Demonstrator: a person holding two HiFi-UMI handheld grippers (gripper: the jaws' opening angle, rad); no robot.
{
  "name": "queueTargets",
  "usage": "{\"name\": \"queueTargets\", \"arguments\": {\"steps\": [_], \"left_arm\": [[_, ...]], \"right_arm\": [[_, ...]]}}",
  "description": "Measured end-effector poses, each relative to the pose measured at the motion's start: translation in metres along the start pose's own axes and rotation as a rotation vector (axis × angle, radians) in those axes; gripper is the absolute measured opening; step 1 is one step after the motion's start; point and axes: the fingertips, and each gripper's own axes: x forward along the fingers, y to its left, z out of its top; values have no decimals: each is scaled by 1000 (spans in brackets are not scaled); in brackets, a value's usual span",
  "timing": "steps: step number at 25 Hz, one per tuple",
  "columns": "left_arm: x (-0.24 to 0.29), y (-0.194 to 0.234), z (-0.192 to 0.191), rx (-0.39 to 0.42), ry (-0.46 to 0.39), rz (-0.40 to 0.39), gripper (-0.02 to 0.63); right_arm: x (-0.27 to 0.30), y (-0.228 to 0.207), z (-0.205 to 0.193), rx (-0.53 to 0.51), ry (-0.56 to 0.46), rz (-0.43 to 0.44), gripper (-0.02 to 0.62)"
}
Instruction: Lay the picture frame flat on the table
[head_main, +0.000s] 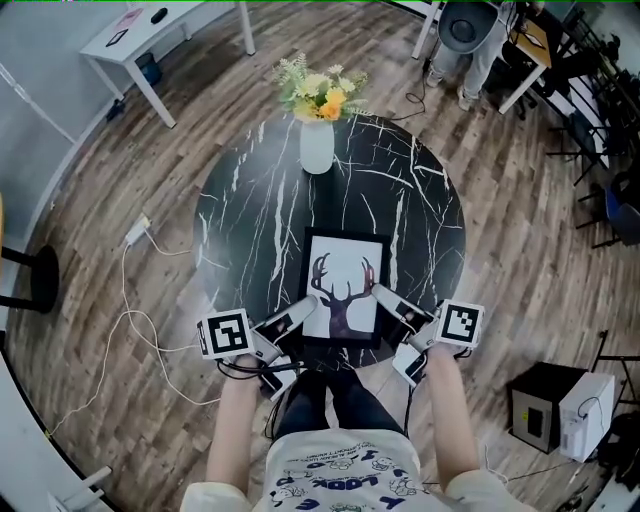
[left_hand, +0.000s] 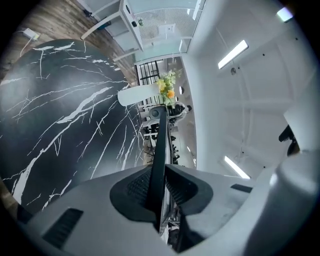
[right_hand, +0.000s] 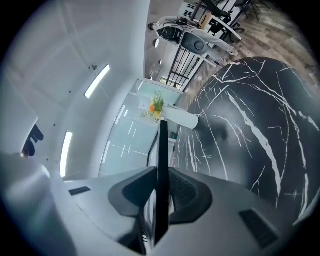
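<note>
The picture frame (head_main: 345, 290), black-edged with a deer print on white, is over the near side of the round black marble table (head_main: 250, 220), its face turned up toward the head view. My left gripper (head_main: 303, 308) is shut on the frame's left edge and my right gripper (head_main: 385, 300) on its right edge. In the left gripper view the frame (left_hand: 161, 145) runs edge-on between the pads of the left gripper (left_hand: 160, 187). The right gripper view shows the frame (right_hand: 163, 150) likewise clamped in the right gripper (right_hand: 161, 195). The frame looks tilted; whether its lower edge touches the table I cannot tell.
A white vase (head_main: 317, 145) with yellow and white flowers (head_main: 320, 92) stands at the table's far side, behind the frame. A white desk (head_main: 165, 40) is at the back left, cables (head_main: 130, 300) lie on the wood floor at left, and a black and white box (head_main: 565, 405) sits at right.
</note>
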Motion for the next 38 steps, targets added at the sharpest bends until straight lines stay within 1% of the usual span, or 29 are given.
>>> {"name": "queueTargets", "arguments": {"steps": [3, 6, 7, 9, 10, 13, 15, 17, 24, 30, 35, 38], "left_arm": [[5, 27, 6, 27, 9, 79, 83], [11, 48, 8, 33, 7, 121, 83], [14, 56, 7, 34, 11, 134, 83], [18, 74, 5, 26, 24, 166, 83], [20, 83, 4, 16, 29, 182, 83], [25, 108, 3, -21, 32, 215, 83], [29, 121, 1, -40, 28, 226, 83], [32, 131, 0, -49, 29, 241, 83], [49, 160, 1, -36, 59, 302, 83], [53, 182, -3, -21, 78, 358, 83], [52, 197, -8, -37, 117, 418, 84], [50, 202, -9, -20, 137, 455, 97]], "right_arm": [[6, -21, 4, 13, 10, -32, 91], [14, -42, 4, 11, 33, -58, 92], [15, -52, 3, 6, 46, -90, 92], [11, -82, -1, 6, 75, -213, 92], [12, -94, -4, 18, 85, -250, 92], [23, -113, -11, 58, 96, -246, 92], [24, -128, -12, 66, 101, -270, 92], [26, -138, -13, 80, 98, -273, 92], [29, -171, -11, 74, 99, -334, 94], [32, -196, -18, 36, 131, -409, 100], [34, -209, -26, 34, 148, -479, 103], [34, -212, -28, 31, 163, -513, 106]]}}
